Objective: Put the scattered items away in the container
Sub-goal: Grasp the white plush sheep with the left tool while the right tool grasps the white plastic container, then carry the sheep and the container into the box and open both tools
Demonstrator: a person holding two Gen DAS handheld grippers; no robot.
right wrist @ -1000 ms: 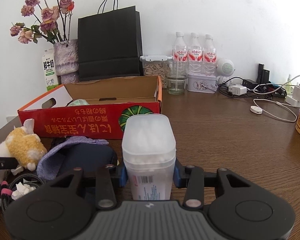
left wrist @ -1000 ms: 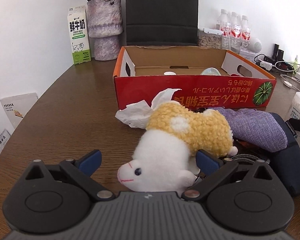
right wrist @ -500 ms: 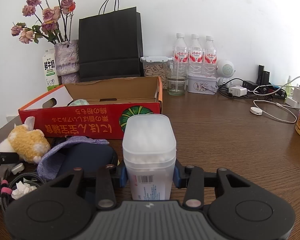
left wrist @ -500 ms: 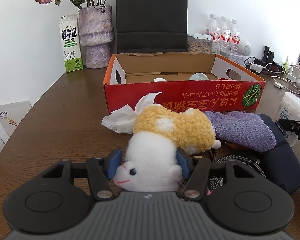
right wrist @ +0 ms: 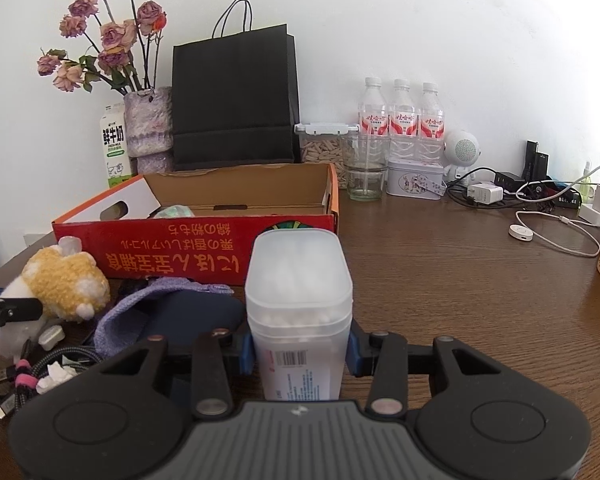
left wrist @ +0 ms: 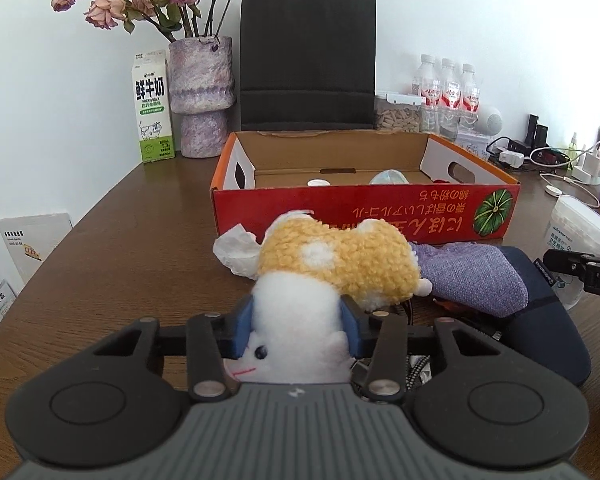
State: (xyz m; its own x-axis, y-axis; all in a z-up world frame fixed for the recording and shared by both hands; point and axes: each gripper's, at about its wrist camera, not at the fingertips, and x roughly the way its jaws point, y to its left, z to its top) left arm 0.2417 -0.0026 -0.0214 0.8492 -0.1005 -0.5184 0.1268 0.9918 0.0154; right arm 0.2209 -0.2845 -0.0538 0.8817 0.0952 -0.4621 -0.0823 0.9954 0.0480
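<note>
Partly hidden, the plush toy (left wrist: 332,264) is showing only its white head between the blue pads (left wrist: 242,330) of the left gripper (left wrist: 296,330), which is pinching that head; the lower face is cut off by the gripper body. Its long axis is running away from the tongs and to their right, face toward the camera, the yellow back end toward the red cardboard box (left wrist: 364,208) ahead. A crumpled tissue (left wrist: 236,250) is lying just beyond the toy, half covered by it.

Over on the other side, the right gripper (right wrist: 299,350) is clamping a translucent lidded jar (right wrist: 299,300), standing upright, long axis vertical; its base is hidden behind the gripper body, and whether it is touching the table (right wrist: 460,280) cannot be told.

Only the right wrist view is showing the cables (right wrist: 40,364) lying left of those tongs, beside the dark pouch (right wrist: 188,316) and purple cloth (right wrist: 140,308). Only the left view is showing a white cap (left wrist: 318,183) and a pale rounded item (left wrist: 388,178) inside the box; what they are cannot be made out.
</note>
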